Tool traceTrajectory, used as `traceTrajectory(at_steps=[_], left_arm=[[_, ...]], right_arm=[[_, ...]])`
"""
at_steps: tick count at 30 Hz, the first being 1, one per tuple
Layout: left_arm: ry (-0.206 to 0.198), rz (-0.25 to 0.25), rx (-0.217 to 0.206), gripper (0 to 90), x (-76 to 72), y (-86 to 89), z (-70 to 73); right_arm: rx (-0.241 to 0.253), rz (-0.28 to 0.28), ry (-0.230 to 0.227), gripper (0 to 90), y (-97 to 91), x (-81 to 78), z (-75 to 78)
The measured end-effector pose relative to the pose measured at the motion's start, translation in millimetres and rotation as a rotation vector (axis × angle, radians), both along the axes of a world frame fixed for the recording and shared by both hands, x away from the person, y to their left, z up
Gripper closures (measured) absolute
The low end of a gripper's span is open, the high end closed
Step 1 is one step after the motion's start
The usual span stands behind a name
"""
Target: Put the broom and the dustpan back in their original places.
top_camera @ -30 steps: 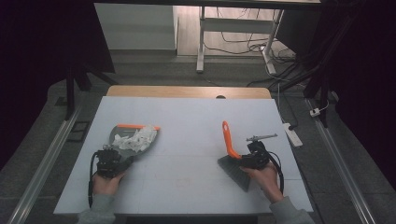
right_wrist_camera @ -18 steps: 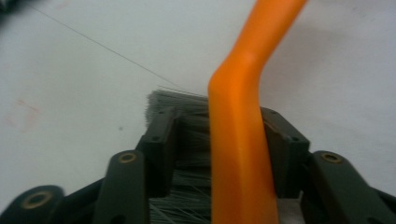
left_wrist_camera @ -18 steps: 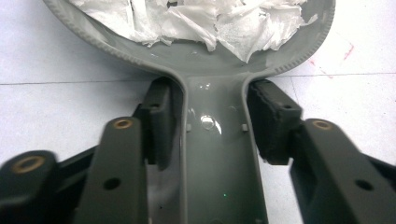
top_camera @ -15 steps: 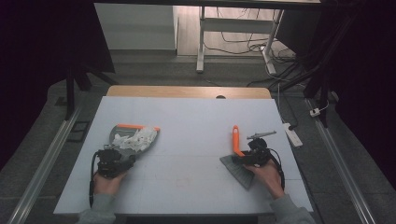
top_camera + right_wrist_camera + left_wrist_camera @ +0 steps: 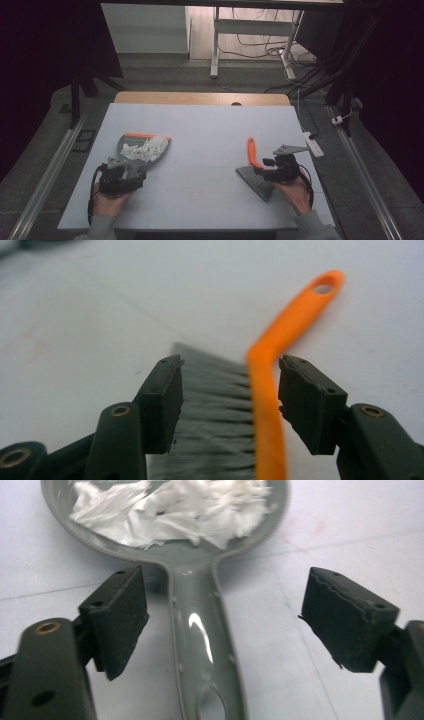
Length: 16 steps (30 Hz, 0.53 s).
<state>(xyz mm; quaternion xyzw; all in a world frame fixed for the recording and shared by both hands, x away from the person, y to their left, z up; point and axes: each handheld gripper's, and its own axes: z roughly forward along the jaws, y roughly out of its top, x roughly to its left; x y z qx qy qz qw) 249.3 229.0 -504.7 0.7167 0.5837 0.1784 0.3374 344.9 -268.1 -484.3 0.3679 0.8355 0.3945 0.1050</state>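
A second ago my right gripper (image 5: 267,167) held the brush (image 5: 256,167) with its orange handle standing up off the counter (image 5: 210,125); now the brush lies flat, bristles spread toward me, handle pointing away. My left gripper (image 5: 131,167) was clamped on the dustpan (image 5: 142,150) handle then; its jaws have just been opening and the pan has stayed where it was.

In the left gripper view my jaws stand wide, the grey dustpan (image 5: 200,630) handle running up between them without touching either pad, nearer the left one; the crumpled white paper (image 5: 175,510) sits in the pan beyond the tips.

In the right gripper view my jaws have also just been opening and stand wide. The brush (image 5: 265,405) lies between them, its orange spine just beside the right pad, grey bristles reaching toward the left pad.
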Motion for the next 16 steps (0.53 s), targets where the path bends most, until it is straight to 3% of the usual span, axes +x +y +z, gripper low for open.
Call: traceTrajectory(at_steps=[4,7,16], left_arm=[[-0.016,-0.12,-0.037,26.6,-10.8,2.5,3.6],[-0.023,-0.176,-0.054,27.7,-13.4,4.1,4.0],[-0.037,-0.254,-0.053,28.0,-7.3,-1.2,3.6]], right_arm=[[0.003,0.037,-0.011,43.4,-3.7,-9.4,-2.1],[0.018,0.05,-0.023,44.2,-8.7,-15.2,-3.8],[0.021,0.074,-0.062,45.1,-12.4,-23.5,-4.9]])
